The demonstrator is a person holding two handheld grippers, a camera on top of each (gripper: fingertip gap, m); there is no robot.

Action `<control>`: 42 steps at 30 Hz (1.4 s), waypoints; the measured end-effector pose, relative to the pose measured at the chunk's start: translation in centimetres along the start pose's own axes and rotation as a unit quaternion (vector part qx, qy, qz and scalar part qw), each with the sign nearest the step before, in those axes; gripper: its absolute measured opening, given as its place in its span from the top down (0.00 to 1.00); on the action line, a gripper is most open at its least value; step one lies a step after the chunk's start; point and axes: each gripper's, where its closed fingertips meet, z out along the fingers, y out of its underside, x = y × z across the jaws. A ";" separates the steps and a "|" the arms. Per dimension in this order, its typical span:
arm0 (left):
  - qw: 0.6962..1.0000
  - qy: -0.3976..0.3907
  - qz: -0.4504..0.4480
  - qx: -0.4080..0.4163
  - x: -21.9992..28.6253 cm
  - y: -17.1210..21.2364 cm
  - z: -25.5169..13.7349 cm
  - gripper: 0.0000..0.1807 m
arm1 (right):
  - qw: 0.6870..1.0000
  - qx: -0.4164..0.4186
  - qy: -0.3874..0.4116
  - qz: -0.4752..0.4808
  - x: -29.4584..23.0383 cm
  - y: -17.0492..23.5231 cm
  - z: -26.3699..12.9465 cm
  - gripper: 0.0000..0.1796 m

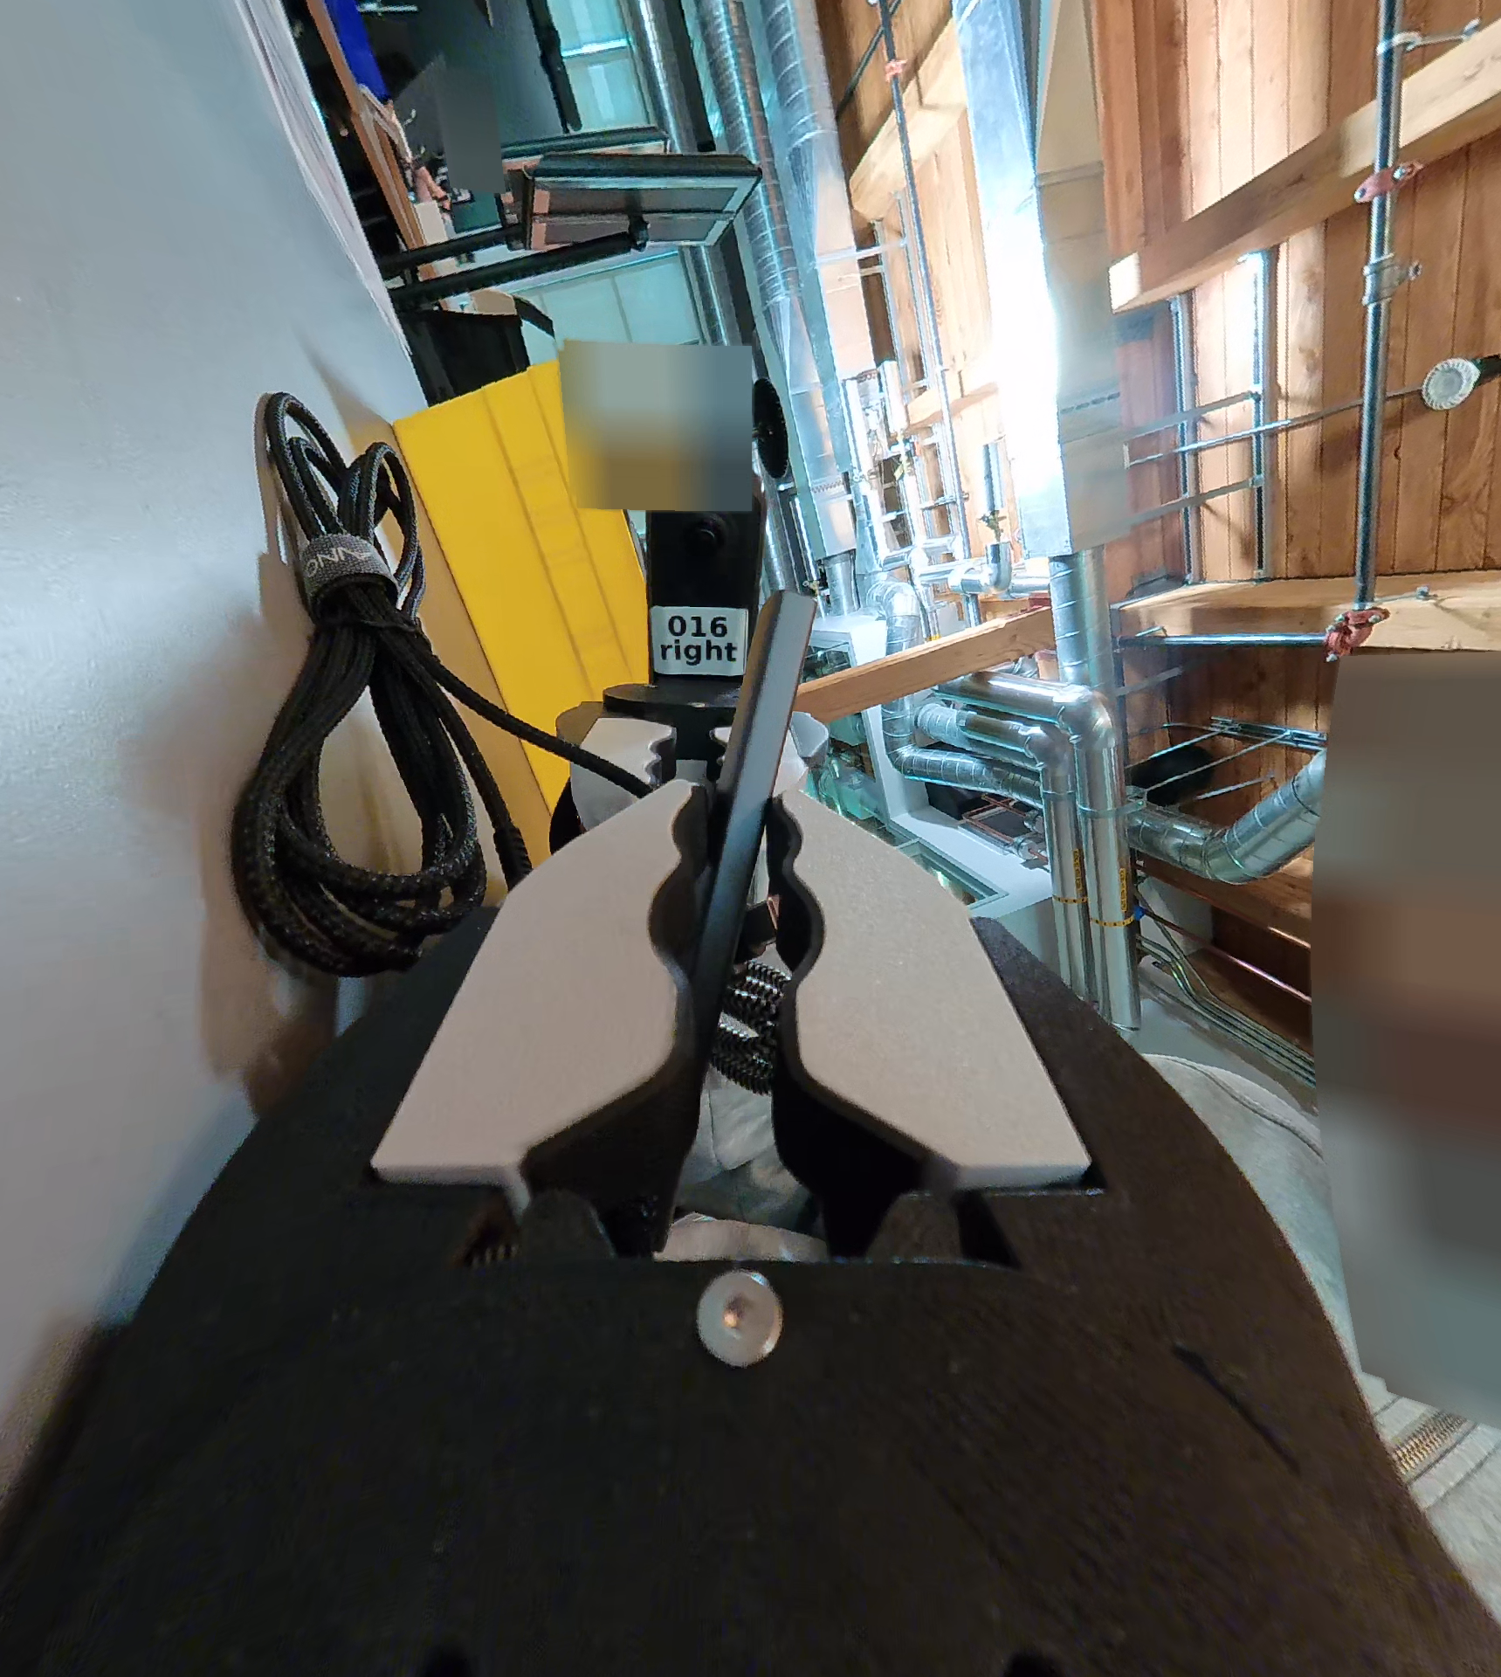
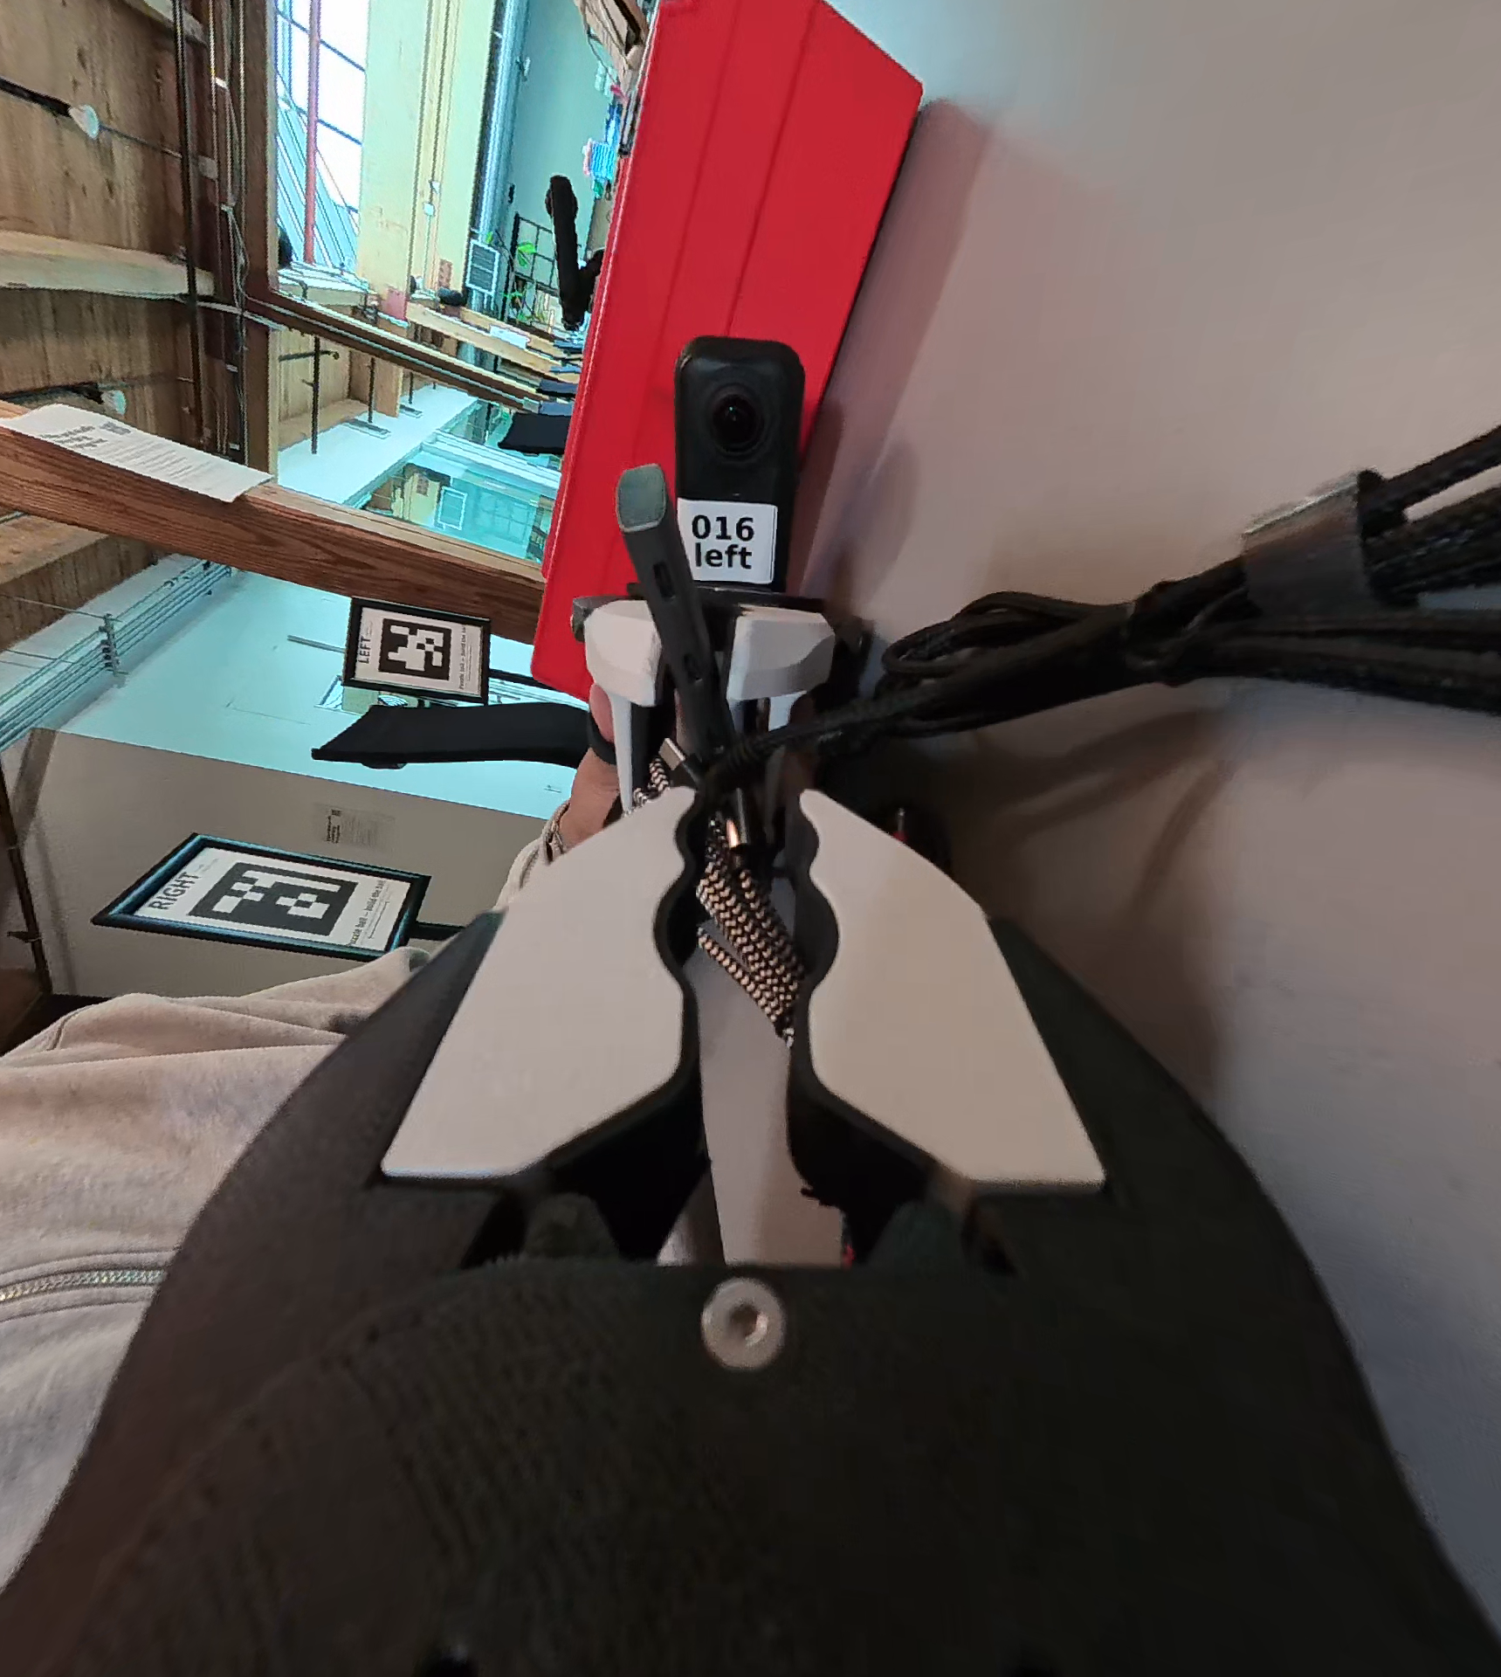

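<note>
My left gripper is shut on a thin black flat device, held edge-on and sticking out past the fingertips. My right gripper faces it closely and is shut on a black-and-white braided cable. The cable also shows behind the left fingers. In the right wrist view the left gripper holds the device upright. A metal plug sits by the device's lower end; I cannot tell if it is inserted. The right gripper shows just beyond the device.
A strapped bundle of black cable lies on the white table, with one strand running toward the grippers; it also shows on the right. A yellow folder and a red folder lie behind. A person's grey sleeve is close by.
</note>
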 end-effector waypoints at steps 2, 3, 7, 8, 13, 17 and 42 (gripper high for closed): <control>1.000 -0.002 0.002 -0.004 0.0 0.1 0.1 0.93 | 1.000 -0.006 0.003 -0.002 0.0 0.2 0.2 0.91; 1.000 -0.002 0.003 -0.009 0.0 0.3 0.1 0.93 | 1.000 -0.007 0.006 -0.006 0.0 0.3 0.3 0.89; 1.000 -0.005 0.006 -0.020 -0.1 0.6 0.3 0.93 | 1.000 0.007 -0.009 -0.023 -0.2 0.1 1.1 0.90; 1.000 -0.005 0.006 -0.022 -0.1 0.6 0.3 0.93 | 1.000 0.012 -0.012 -0.022 -0.2 0.1 1.2 0.91; 1.000 -0.004 0.003 -0.020 -0.1 0.6 0.3 0.93 | 0.999 0.020 -0.013 -0.038 -0.4 0.0 1.3 0.94; 1.000 0.003 -0.002 -0.014 0.1 0.4 0.2 0.93 | 0.997 0.034 -0.012 -0.062 -0.8 -0.8 0.6 0.96; 0.997 -0.049 0.055 -0.003 -0.5 0.3 0.2 0.94 | 0.989 0.079 0.098 -0.073 -0.1 -1.8 0.1 0.97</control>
